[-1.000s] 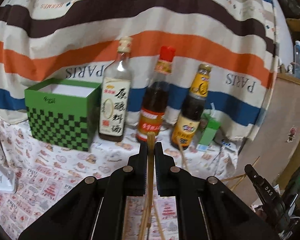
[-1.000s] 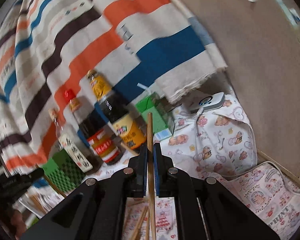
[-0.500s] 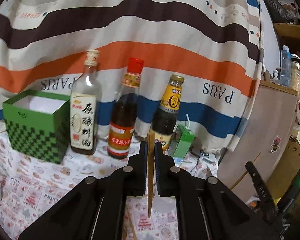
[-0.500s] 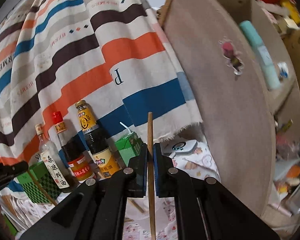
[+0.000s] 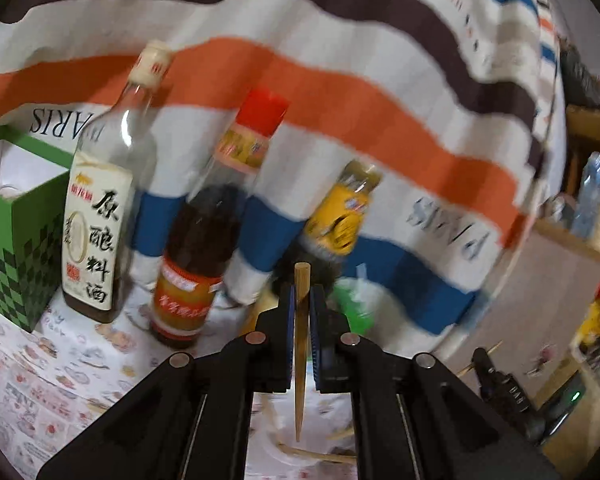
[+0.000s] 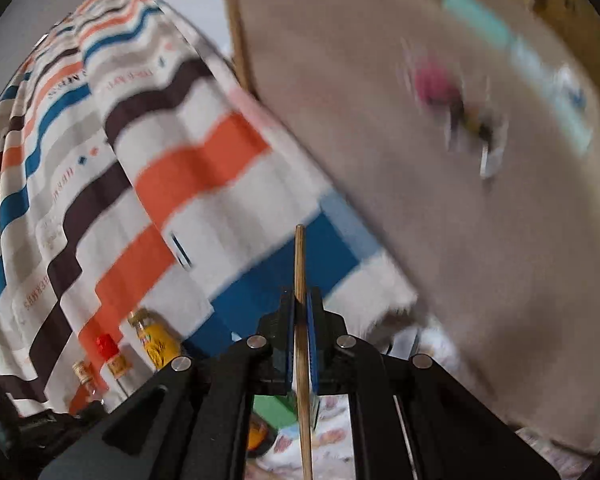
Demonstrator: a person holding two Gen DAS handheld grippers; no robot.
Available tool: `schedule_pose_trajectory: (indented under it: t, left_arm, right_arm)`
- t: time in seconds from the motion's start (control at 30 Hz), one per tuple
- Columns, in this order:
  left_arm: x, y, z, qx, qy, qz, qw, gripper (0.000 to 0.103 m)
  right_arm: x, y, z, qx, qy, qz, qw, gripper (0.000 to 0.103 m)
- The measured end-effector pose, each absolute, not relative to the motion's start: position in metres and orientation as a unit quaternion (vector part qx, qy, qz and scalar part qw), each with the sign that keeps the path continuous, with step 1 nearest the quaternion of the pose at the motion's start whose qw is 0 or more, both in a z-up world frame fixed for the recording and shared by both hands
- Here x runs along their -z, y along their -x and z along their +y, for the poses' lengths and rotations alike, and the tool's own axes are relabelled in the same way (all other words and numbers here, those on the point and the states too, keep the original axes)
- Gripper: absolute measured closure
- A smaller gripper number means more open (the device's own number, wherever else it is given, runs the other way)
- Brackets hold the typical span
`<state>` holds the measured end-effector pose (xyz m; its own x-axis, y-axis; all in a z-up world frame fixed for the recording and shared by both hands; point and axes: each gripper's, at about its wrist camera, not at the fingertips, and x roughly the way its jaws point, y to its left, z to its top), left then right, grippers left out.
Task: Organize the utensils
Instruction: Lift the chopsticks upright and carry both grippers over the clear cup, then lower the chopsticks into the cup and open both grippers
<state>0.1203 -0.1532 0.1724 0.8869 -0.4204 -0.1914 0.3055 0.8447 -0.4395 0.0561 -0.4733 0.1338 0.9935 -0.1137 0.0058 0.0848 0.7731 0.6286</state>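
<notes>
My left gripper (image 5: 300, 294) is shut on a wooden chopstick (image 5: 300, 344) held upright, its point hanging above the table where more loose chopsticks (image 5: 315, 454) lie. A green checkered box (image 5: 18, 236), open at the top, stands at the far left. My right gripper (image 6: 300, 300) is shut on another wooden chopstick (image 6: 301, 320), raised high and pointing at the striped cloth and the brown panel. The right gripper also shows at the lower right of the left wrist view (image 5: 495, 380).
Three bottles stand in a row: a clear one with a white label (image 5: 100, 216), a dark one with a red cap (image 5: 208, 240), a yellow-labelled one (image 5: 335, 220). A green carton (image 5: 351, 304) sits behind. A striped cloth (image 5: 339, 80) hangs at the back; a brown panel (image 6: 459, 200) at right.
Both grippers have kept rising and tilting, each still holding its chopstick. The left has moved closer to the bottles; the right now looks up at the cloth and the panel. Both views are blurred.
</notes>
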Motion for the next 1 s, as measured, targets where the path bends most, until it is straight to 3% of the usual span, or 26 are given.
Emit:
schedule_pose_trajectory:
  t: [0.47, 1.0]
  left_arm:
    - [-0.117, -0.157, -0.174, 0.183, 0.184, 0.200, 0.945, 0.097]
    - [-0.095, -0.178, -0.196, 0.172, 0.155, 0.232, 0.945, 0.095]
  right_arm:
    - [-0.077, -0.130, -0.453, 0.002, -0.309, 0.119, 0.943, 0.097]
    - [-0.054, -0.156, -0.457, -0.002, -0.316, 0.186, 0.930, 0.096]
